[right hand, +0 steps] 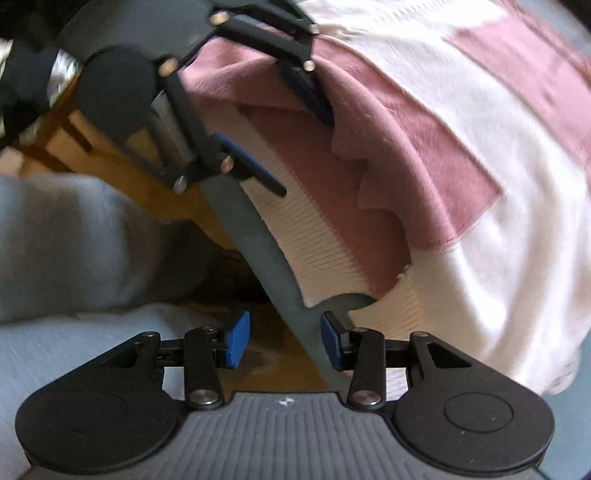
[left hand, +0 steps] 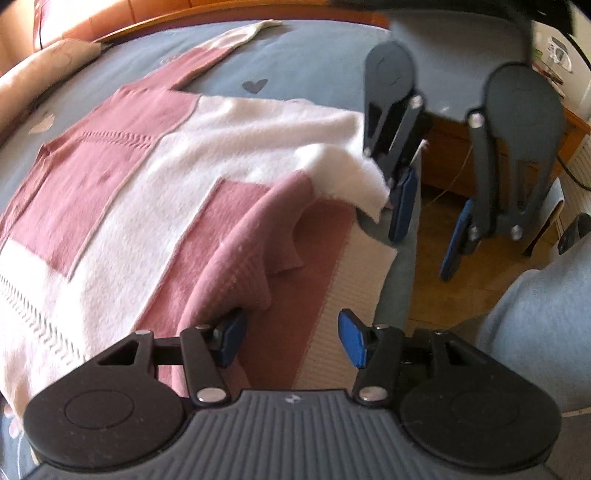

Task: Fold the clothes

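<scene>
Left gripper (left hand: 291, 339) low at the bed edge, jaws parted, pads on nothing; pink folded hem of the sweater (left hand: 236, 258) just ahead between and beyond the tips, one pad (left hand: 231, 341) close beside the fabric, contact impossible to tell. Right gripper (right hand: 282, 341) likewise parted, empty, hanging over the blue sheet (right hand: 280, 273) at the bed's rim, white ribbed hem just beside its right pad (right hand: 330, 343). Sweater spread flat across the bed, pink and white blocks, near hem rumpled and lifted in a fold. Farther on, a sleeve (left hand: 236, 40) stretched toward the wooden headboard (left hand: 221, 14). Wooden floor (left hand: 461, 266) beside the bed; grey trouser leg (left hand: 535, 325) at the right.
</scene>
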{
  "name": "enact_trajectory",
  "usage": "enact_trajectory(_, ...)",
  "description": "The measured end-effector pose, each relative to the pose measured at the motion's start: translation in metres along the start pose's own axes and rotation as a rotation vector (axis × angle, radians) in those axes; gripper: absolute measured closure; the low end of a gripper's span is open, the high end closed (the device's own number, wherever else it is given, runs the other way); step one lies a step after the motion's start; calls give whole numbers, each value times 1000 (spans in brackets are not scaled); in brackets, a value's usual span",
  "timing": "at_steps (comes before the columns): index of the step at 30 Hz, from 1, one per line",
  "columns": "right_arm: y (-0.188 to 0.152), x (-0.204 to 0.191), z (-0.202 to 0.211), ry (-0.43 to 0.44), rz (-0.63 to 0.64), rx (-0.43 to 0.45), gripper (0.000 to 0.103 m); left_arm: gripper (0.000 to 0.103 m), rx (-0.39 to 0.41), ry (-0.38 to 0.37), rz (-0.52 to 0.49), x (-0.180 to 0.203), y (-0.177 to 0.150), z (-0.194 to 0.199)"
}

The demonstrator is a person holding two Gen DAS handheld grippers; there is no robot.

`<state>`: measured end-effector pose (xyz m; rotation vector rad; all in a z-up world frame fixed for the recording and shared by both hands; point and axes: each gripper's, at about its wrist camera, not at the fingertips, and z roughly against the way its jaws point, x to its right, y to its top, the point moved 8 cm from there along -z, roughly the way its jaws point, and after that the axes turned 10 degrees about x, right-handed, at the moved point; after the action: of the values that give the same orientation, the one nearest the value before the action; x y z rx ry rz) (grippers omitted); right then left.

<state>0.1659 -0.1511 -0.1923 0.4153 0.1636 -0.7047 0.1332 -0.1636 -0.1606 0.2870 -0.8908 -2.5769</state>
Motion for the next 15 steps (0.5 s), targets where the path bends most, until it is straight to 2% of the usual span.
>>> enact_trajectory(5,4,15,3,69,-236,45,52,47,4,-12,-45,12,5,-2)
enact_trajectory(9,4,23,4,71,-289,42,51,46,3,-7,-92,18,5,-5)
enact_trajectory(12,1,32,1,158,-419,24,41,46,8,-5,-107,21,8,-7)
enact_trajectory(15,-2,46,-2,245,-564,38,40,46,15,-6,-104,22,9,-9)
